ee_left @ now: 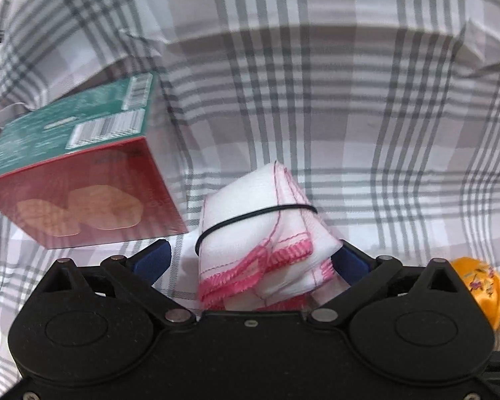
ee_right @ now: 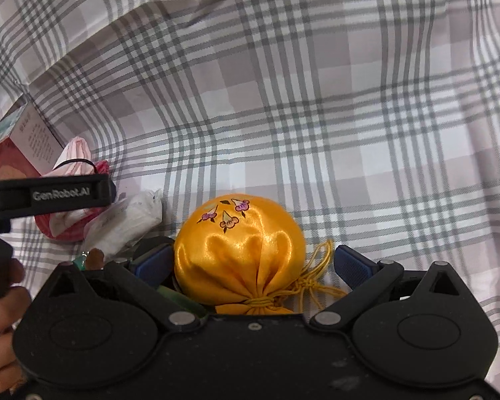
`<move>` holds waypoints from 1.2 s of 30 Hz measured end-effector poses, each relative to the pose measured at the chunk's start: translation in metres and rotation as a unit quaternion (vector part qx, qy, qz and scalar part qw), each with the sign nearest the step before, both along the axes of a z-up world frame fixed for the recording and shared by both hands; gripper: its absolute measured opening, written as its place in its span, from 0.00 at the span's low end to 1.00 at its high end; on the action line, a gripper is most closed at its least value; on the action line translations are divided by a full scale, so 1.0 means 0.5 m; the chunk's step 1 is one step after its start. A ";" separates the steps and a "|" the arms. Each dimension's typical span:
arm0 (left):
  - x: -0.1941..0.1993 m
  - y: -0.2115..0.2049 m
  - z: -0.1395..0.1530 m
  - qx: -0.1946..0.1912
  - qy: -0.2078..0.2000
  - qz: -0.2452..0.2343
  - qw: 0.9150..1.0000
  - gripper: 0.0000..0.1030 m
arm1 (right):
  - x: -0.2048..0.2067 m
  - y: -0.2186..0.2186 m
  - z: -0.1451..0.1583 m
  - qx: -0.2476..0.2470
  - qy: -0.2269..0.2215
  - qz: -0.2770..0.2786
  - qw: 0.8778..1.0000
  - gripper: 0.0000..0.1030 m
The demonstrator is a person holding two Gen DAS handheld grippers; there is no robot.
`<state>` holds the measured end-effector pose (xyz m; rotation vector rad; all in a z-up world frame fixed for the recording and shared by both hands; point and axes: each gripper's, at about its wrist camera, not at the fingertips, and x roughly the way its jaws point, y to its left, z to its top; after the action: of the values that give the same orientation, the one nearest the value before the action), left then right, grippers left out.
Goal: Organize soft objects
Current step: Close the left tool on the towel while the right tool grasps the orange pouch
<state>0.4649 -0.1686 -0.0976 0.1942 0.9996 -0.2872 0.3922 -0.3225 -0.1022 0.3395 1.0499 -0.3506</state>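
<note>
A folded white cloth bundle (ee_left: pixel 256 220) with pink stitched edges and a black elastic band lies on the checked sheet (ee_left: pixel 350 116). My left gripper (ee_left: pixel 252 248) stands wide open around it; the left pad is clear of the cloth and the right pad sits close beside it. In the right wrist view a shiny yellow drawstring pouch (ee_right: pixel 240 250) with embroidered flowers lies between the fingers of my right gripper (ee_right: pixel 251 250), which is open. Its left pad is next to the pouch and its right pad stands apart. The pouch (ee_left: pixel 480 286) also shows at the left view's right edge.
A red and green carton (ee_left: pixel 83 193) lies just left of the cloth. Beside the pouch are a white plastic packet (ee_right: pixel 126 220) and a red packet (ee_right: pixel 60 230). A hand (ee_right: pixel 0 300) holds the other tool at left. Checked sheet stretches ahead, with folds at the back.
</note>
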 end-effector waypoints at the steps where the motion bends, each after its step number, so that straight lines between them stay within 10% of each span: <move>1: 0.003 -0.001 -0.003 0.001 0.005 -0.004 1.000 0.97 | 0.000 -0.006 -0.003 0.006 0.001 -0.002 1.000 0.99; 11: 0.035 0.006 0.019 -0.020 0.008 -0.023 1.000 0.73 | -0.005 -0.015 0.022 0.025 -0.004 0.019 0.999 0.69; 36: -0.205 0.070 0.279 -0.042 -0.077 -0.028 0.996 0.72 | -0.177 0.053 0.250 -0.055 -0.103 0.016 0.993 0.69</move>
<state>0.3622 -0.1335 0.0418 0.1662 0.8298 -0.3596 0.3040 -0.2959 0.0225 0.2545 0.8298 -0.3363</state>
